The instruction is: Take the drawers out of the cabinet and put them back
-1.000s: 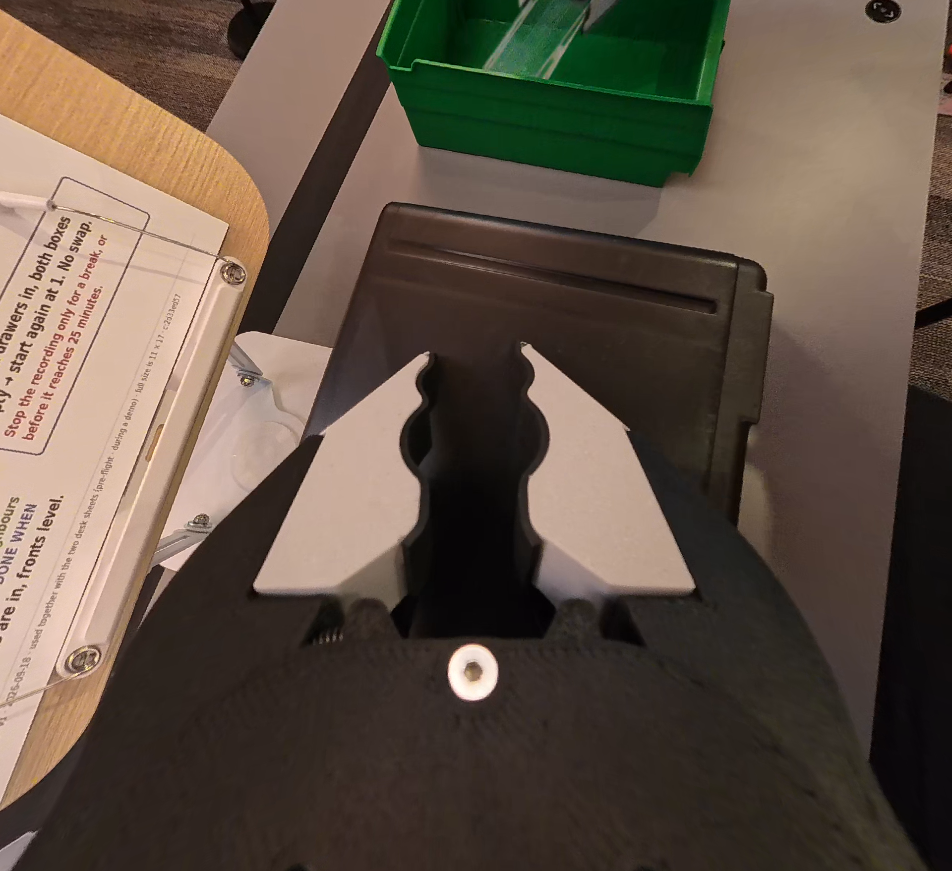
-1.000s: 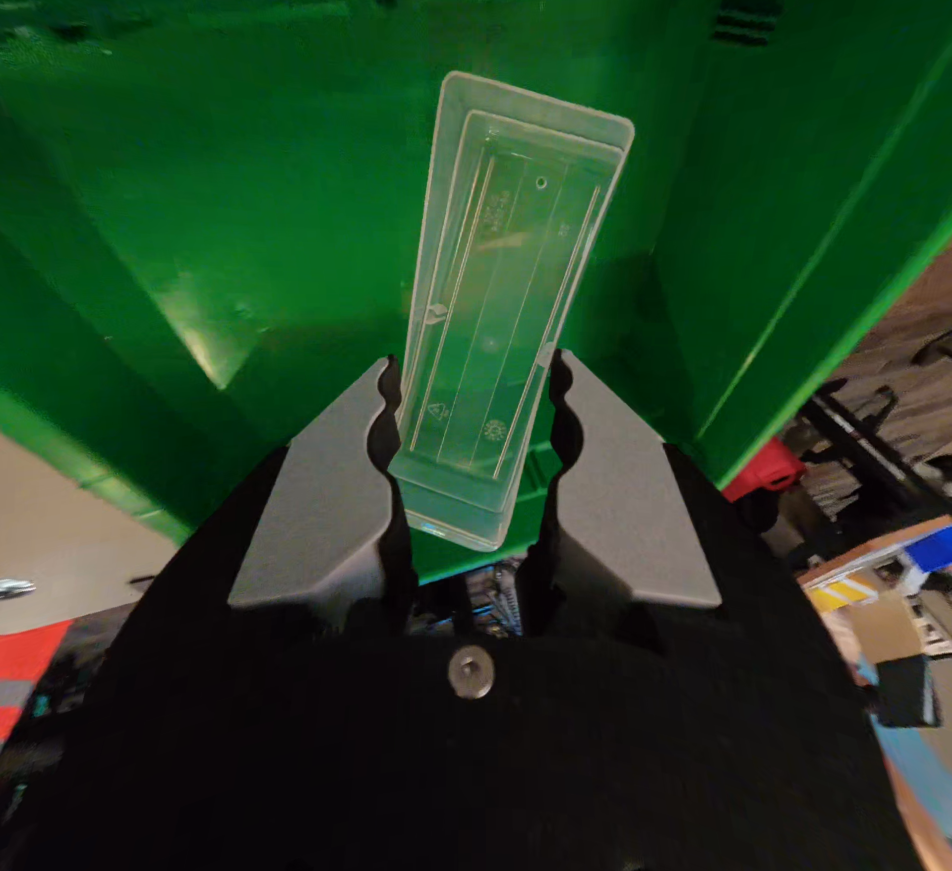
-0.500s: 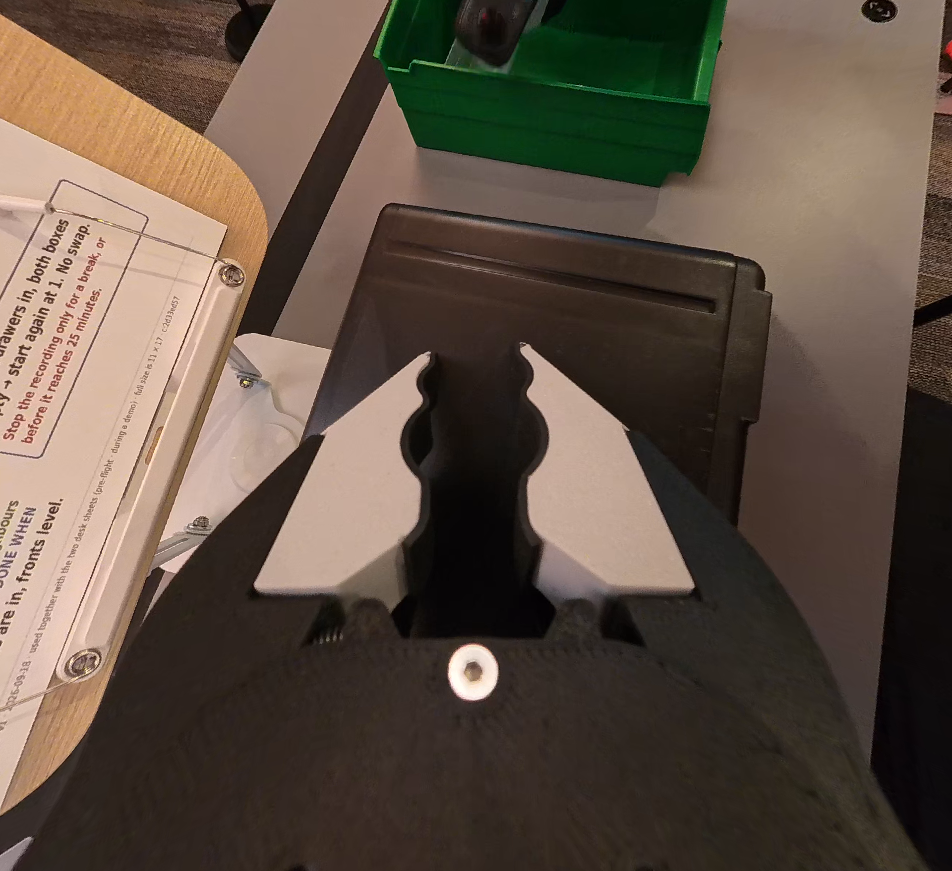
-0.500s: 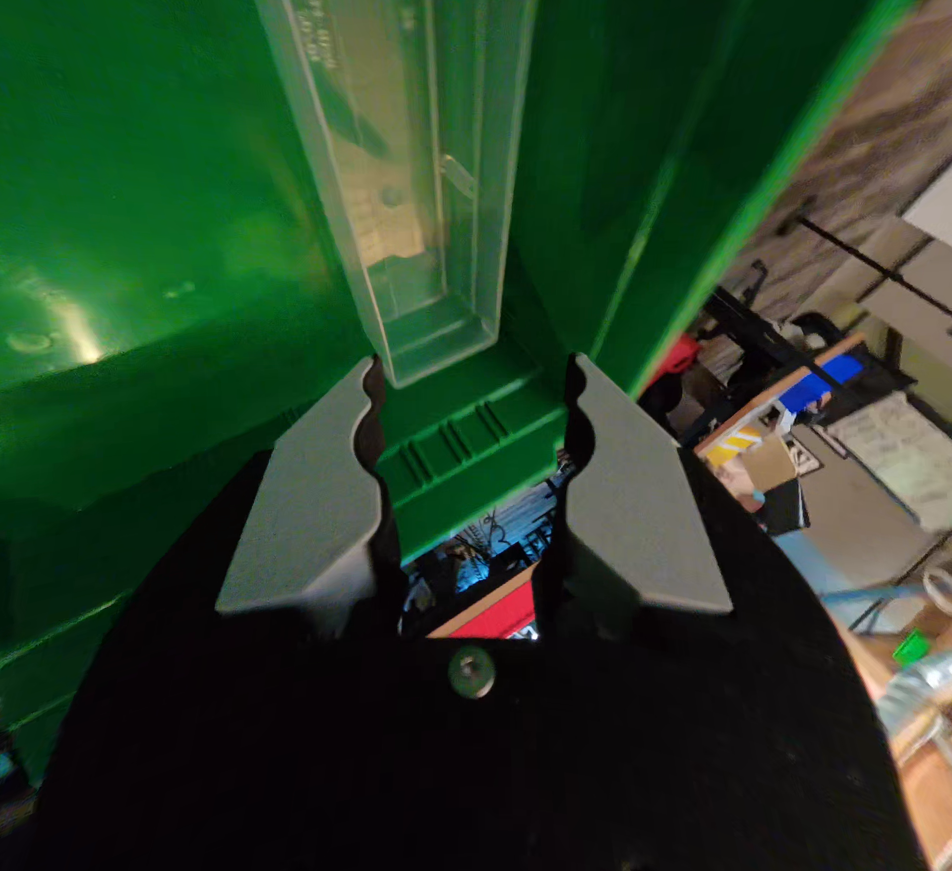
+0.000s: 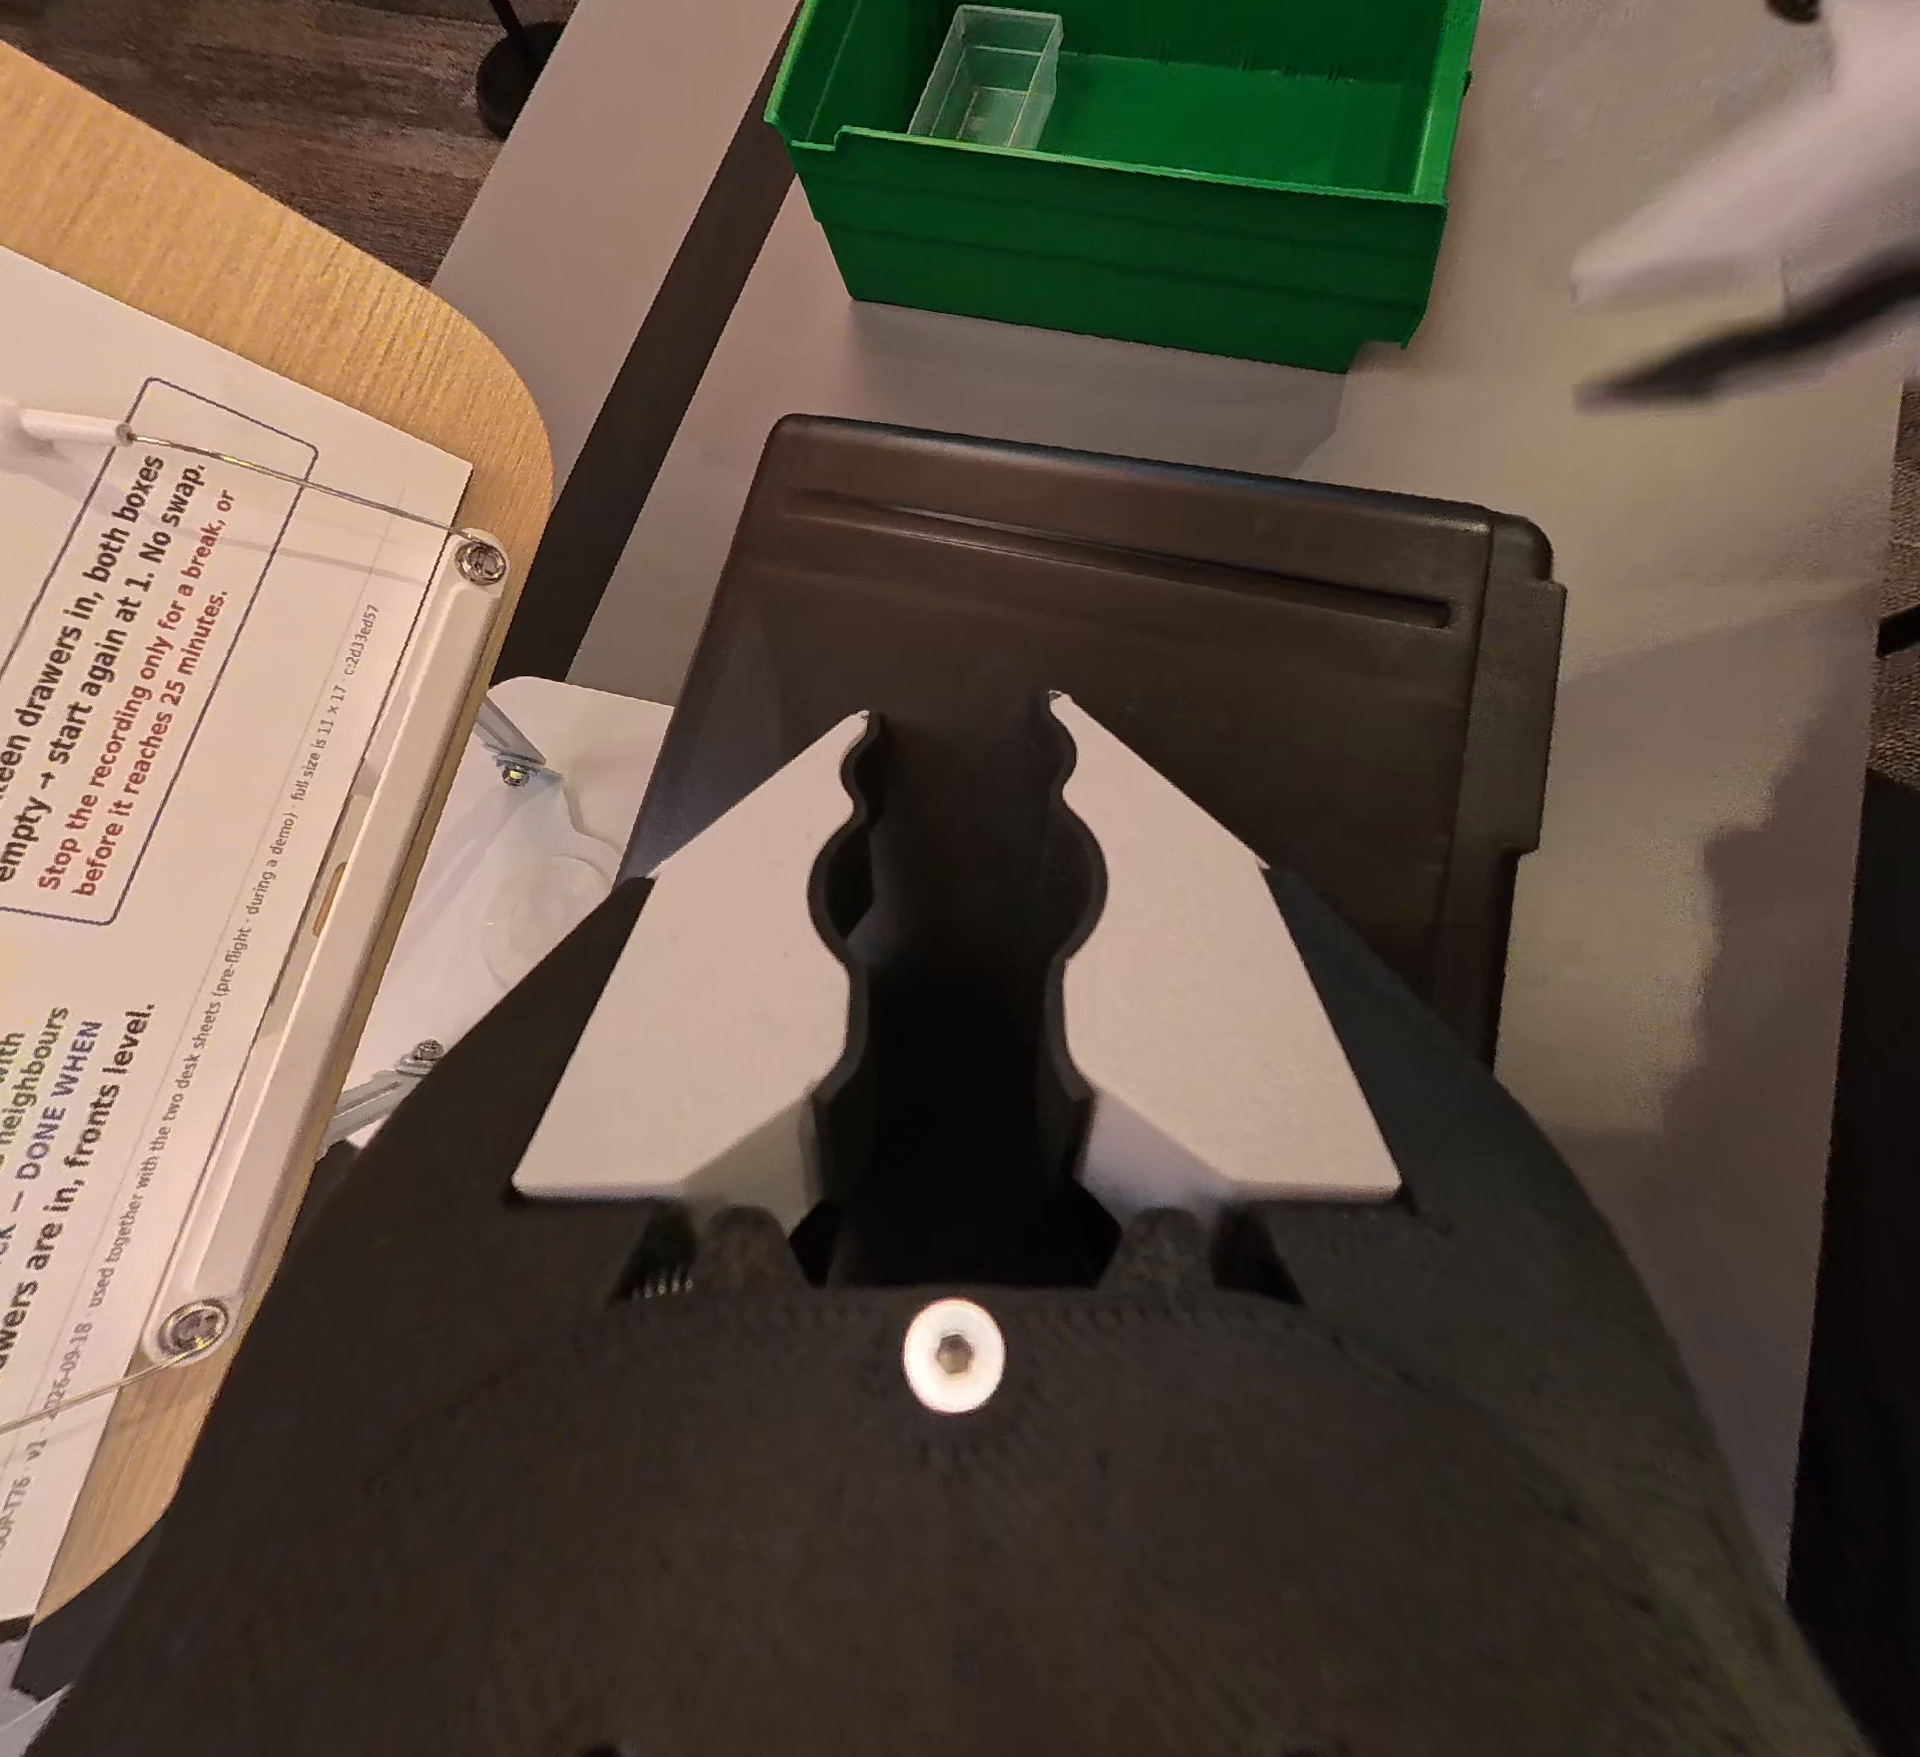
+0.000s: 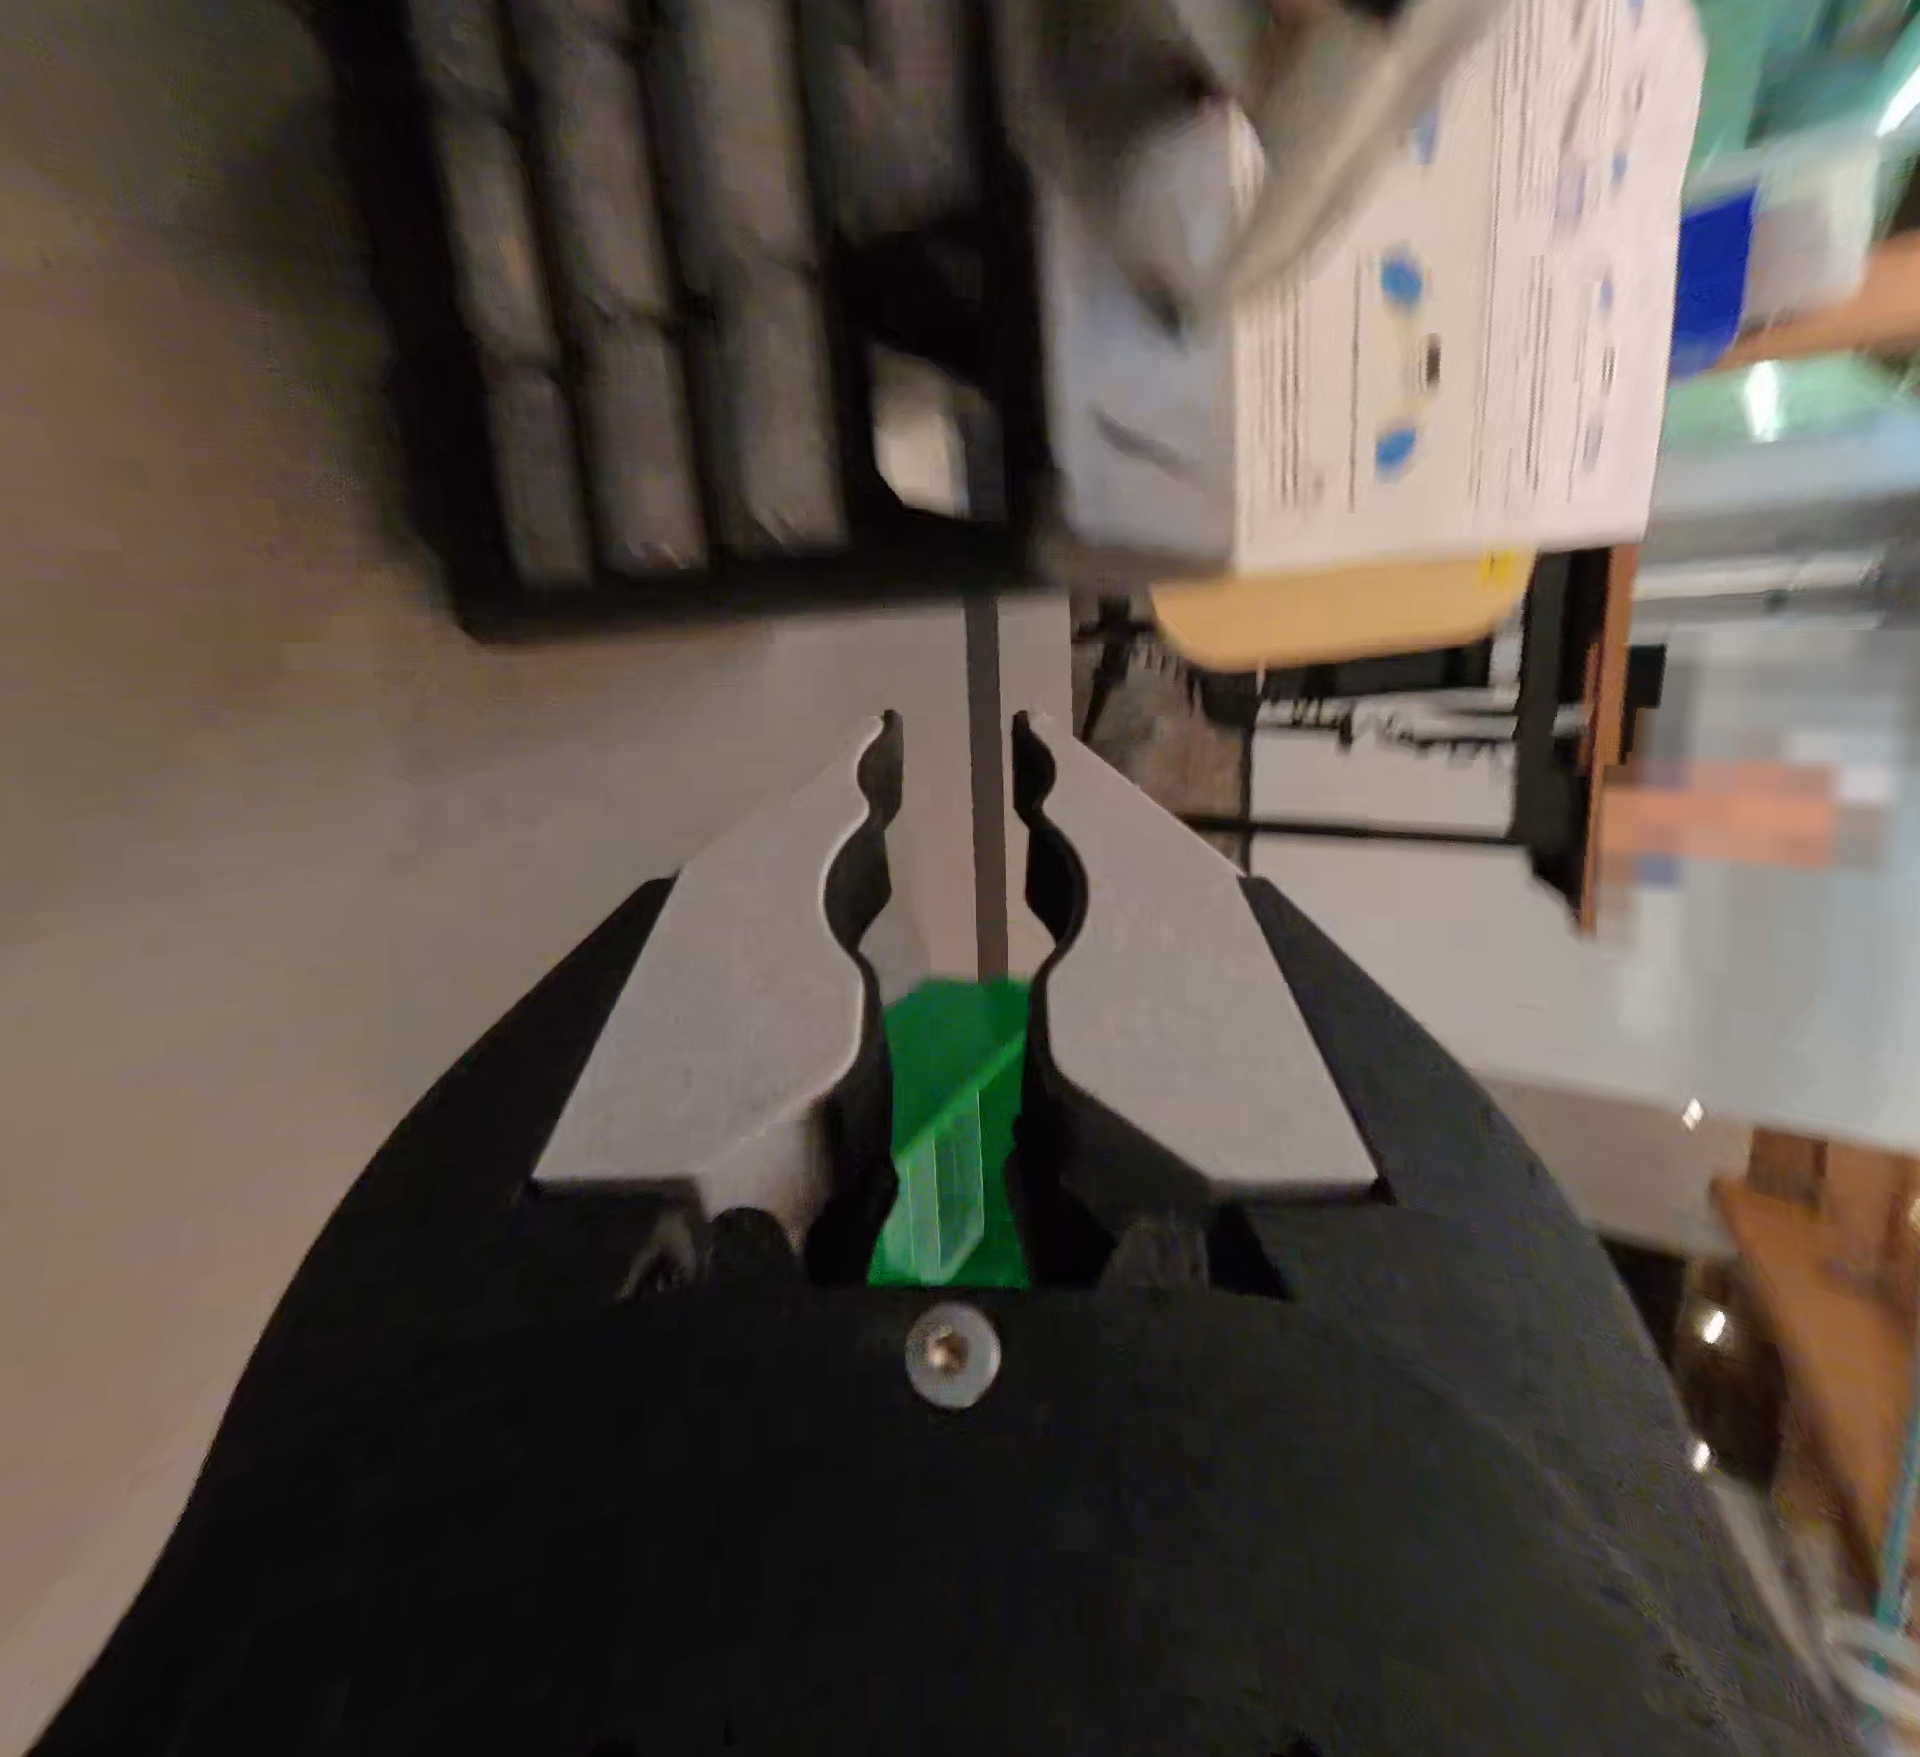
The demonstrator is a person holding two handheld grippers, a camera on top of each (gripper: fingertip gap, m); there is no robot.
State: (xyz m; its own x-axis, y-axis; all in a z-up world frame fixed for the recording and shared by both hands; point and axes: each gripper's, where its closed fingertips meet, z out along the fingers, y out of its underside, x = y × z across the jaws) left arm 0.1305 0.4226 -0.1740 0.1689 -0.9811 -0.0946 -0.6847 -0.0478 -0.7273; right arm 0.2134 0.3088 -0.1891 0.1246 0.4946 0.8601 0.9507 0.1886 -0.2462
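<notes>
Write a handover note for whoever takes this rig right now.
Left gripper: open, empty, above the black cabinet.
Right gripper: open, empty, blurred in mid-swing, facing the cabinet's drawer front.
Done: one clear drawer lies in the green bin, at its left end.
Left: one slot looks vacant, the others look filled. Pull the remaining drawers, then return them all to the cabinet.
</notes>
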